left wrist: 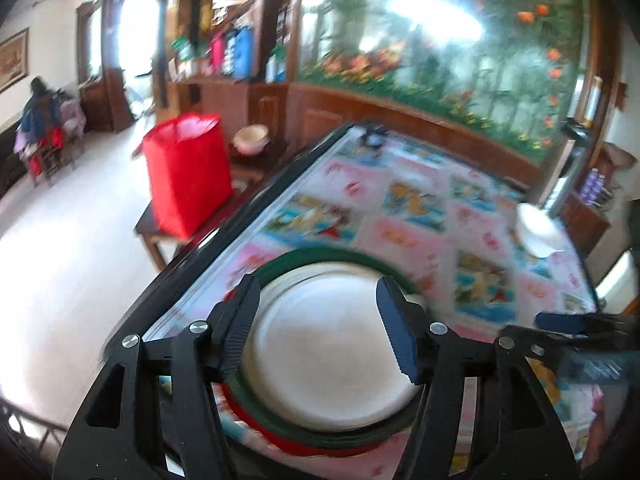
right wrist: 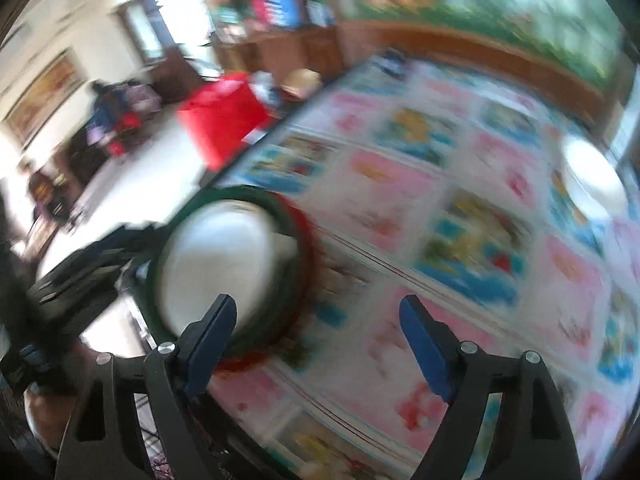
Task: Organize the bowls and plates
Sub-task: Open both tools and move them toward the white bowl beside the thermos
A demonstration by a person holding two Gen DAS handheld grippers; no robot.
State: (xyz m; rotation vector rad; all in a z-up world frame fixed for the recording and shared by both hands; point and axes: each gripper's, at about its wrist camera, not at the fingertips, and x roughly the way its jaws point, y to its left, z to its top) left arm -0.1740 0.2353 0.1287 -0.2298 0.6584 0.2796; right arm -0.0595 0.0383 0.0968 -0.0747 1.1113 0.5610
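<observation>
Glossy patterned tablecloth under round stacked plates

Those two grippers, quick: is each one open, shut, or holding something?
Left gripper: open, holding nothing; the stacked plates lie on the table beyond its fingers.
Right gripper: open, empty, over the patterned tablecloth.

The worktop wears a glossy cloth of pink and blue picture squares inside a dark rim. Past its far edge a wooden cabinet carries a large glass panel painted with greenery and orange flowers, glaring with reflected light. Beyond the left edge a red bag stands on a low wooden bench, over a pale, shiny floor. Bright daylight floods through a doorway, and a framed picture hangs on the white wall.
</observation>
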